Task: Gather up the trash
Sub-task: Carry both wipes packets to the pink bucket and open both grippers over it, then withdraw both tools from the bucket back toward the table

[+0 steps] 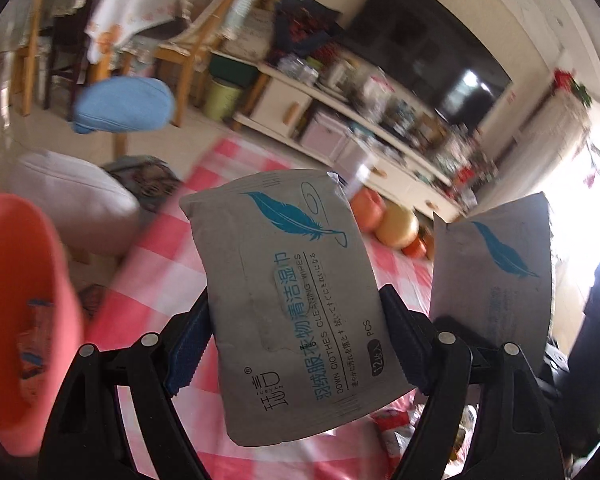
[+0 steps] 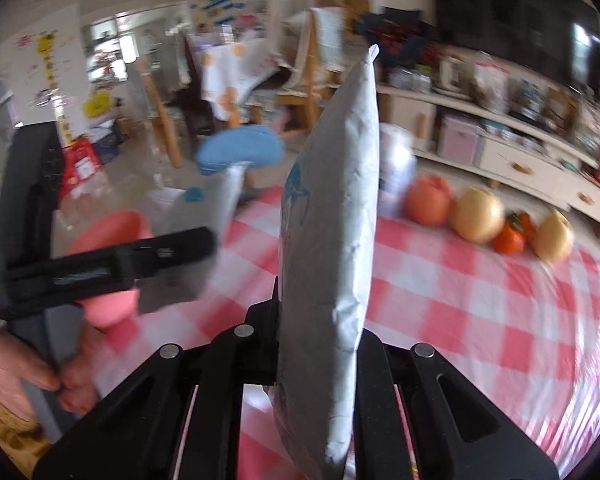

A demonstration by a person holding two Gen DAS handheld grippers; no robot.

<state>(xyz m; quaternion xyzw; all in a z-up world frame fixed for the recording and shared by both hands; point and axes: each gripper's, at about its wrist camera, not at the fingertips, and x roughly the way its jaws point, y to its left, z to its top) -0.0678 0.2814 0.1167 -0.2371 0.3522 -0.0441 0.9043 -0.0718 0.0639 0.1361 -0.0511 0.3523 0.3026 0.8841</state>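
My left gripper is shut across the width of a grey wet-wipes packet with a blue feather print, holding it upright above the table. To its right hangs a second, matching packet. The right wrist view shows that second packet edge-on, with my right gripper shut on its lower part. At the left of that view are one finger of the left gripper, its packet and a hand. A pink bin stands close on the left, also seen behind the left gripper.
The table wears a pink-and-white checked cloth. Several fruits line its far edge. Crumpled wrappers lie near the front. Beyond are a blue stool, a white cushion, wooden chairs and a long cabinet.
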